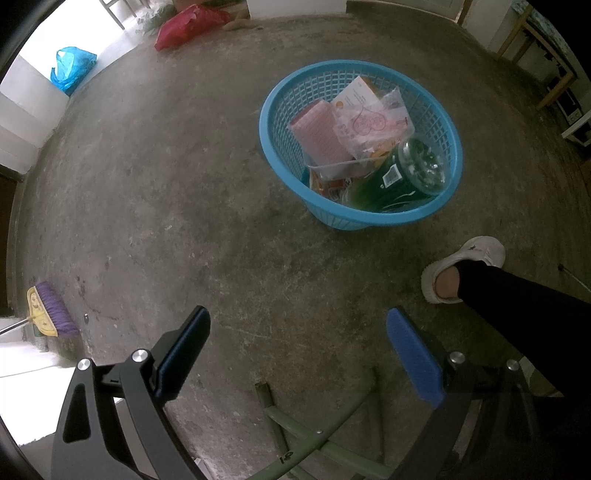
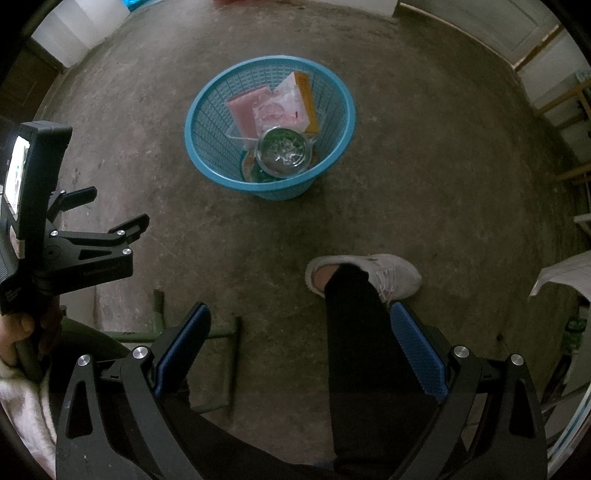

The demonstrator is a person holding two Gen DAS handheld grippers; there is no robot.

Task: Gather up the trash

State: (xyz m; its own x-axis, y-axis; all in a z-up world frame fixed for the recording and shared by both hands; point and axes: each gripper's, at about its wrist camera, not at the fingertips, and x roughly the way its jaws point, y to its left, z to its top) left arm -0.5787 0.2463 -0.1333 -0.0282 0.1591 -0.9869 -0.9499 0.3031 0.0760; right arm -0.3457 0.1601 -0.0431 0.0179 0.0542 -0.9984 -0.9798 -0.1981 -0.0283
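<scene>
On the concrete floor (image 1: 166, 192) in front of me stands the blue basket (image 1: 284, 162), and the trash is already inside it: a pink packet (image 1: 317, 133), a white wrapper (image 1: 369, 118) with a pink drawing, an orange wrapper (image 1: 328, 184) lower down, and a green bottle (image 1: 399, 177) that lies tilted against the near wall, its clear bottom turned up toward me. I hold both tongs above the floor, well apart from the basket. My left tongs (image 1: 295, 354) are spread wide and hold nothing; my right tongs (image 2: 299, 354) are also spread wide and empty. In the right view I can see my left tongs (image 2: 122, 229) from the side, and my own leg (image 2: 354, 332) and white shoe (image 2: 388, 277) stand between me and the basket.

I see no loose trash on the floor near the basket, so I judge the collecting is nearly finished or finished. The red bag (image 1: 188, 26) and the blue bag (image 1: 72, 68) lie far away by the wall; I cannot tell if they count as trash.

What could go wrong: the basket is light and full to one side, so if I push its rim with the tongs it may tip and the bottle may roll out. Also my foot is near, and a careless step could knock it.
</scene>
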